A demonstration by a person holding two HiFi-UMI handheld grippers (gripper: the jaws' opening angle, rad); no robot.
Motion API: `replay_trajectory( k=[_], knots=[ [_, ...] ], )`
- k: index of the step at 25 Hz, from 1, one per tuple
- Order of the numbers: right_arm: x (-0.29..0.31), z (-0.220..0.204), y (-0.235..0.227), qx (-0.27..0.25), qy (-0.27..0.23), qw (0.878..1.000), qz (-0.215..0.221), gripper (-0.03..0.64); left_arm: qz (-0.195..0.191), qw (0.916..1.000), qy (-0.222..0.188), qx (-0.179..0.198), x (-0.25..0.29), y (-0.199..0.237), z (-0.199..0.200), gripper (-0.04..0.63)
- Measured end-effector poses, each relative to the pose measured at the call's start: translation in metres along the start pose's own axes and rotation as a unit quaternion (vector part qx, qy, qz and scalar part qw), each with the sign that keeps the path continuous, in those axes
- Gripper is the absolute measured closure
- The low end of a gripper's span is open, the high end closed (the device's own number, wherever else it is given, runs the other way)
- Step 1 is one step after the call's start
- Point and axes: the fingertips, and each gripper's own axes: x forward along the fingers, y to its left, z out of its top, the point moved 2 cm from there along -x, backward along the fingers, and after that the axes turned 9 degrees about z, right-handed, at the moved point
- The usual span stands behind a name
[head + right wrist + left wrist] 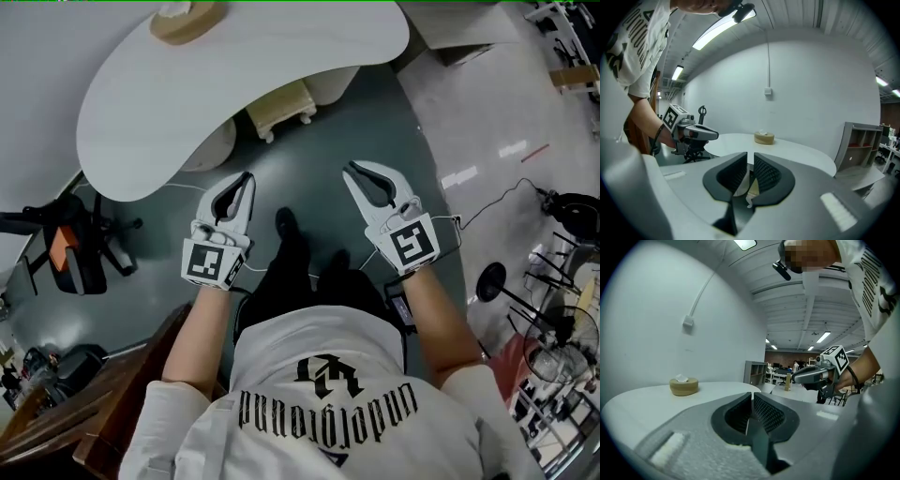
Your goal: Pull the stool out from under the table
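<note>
A cream stool (281, 105) stands tucked under the edge of the white curved table (309, 47), between its two pale round bases. I hold both grippers above the grey floor, short of the stool, tips pointing at it. The left gripper (247, 176) (752, 393) has its jaws together with nothing in them. On the right gripper (348, 168) (750, 153) a narrow gap shows between the jaws, and nothing is in it. Neither touches the stool. Each gripper view shows the other gripper beside it and the tabletop (647, 399) (801, 150) ahead.
A round tan tissue holder (187, 19) (684, 386) (764, 138) sits on the table's far side. A black and orange chair (75, 248) stands at the left and dark wooden furniture (56, 412) at the lower left. Stands and a fan (562, 328) crowd the right, with a cable (497, 202) on the floor.
</note>
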Motion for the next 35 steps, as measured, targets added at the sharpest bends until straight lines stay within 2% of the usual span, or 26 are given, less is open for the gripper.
replay_trajectory(
  k=[7, 13, 22, 26, 35],
  knots=[
    [0.033, -0.031, -0.015, 0.001, 0.007, 1.0, 0.026, 0.551, 0.006, 1.0, 0.006, 0.002, 0.028, 0.017, -0.033, 0.566],
    [0.056, -0.082, -0.029, 0.008, 0.01, 0.999, 0.05, 0.531, 0.016, 0.9996, 0.016, 0.014, 0.051, 0.025, -0.087, 0.552],
    [0.1, -0.211, -0.058, 0.028, 0.011, 0.997, 0.069, 0.507, 0.025, 0.9991, 0.021, 0.027, 0.096, 0.042, -0.204, 0.532],
    [0.128, -0.27, -0.067, 0.038, 0.013, 0.997, 0.071, 0.488, 0.027, 0.999, 0.023, 0.026, 0.116, 0.06, -0.258, 0.498],
    [0.191, -0.386, -0.08, 0.02, 0.017, 0.997, 0.075, 0.441, 0.03, 0.999, 0.025, 0.023, 0.158, 0.094, -0.381, 0.421]
  ],
)
